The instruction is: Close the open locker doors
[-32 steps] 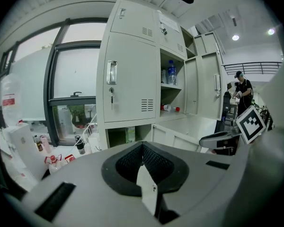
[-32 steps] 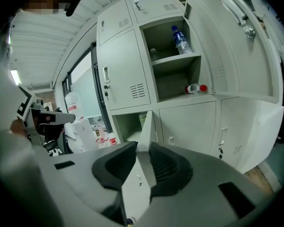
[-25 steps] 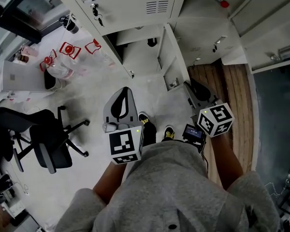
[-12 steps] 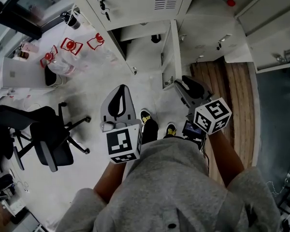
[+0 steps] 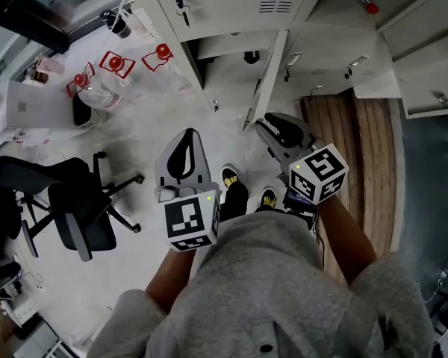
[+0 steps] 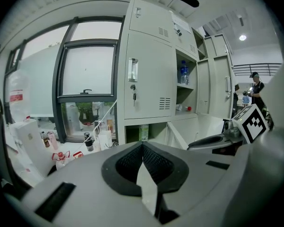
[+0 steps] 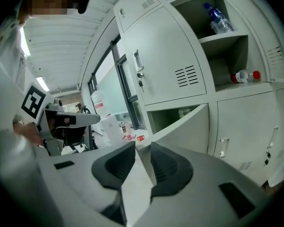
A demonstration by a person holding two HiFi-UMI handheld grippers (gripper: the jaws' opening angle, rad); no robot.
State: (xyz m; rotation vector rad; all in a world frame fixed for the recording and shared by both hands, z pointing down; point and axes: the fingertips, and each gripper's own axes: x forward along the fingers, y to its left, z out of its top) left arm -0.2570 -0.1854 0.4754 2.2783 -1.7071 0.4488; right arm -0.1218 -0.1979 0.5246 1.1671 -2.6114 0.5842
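A low open locker door (image 5: 267, 77) is shown swung out from a grey locker bank (image 5: 231, 6). The right gripper (image 7: 142, 145) is held just beside the door's free edge, its jaws parted but just narrowed, with nothing gripped. The left gripper (image 6: 142, 144) is held farther from the door, jaws pressed together, empty.

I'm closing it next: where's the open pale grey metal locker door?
The pale grey metal locker door stands ajar upper-middle in the head view, right of its open low compartment.
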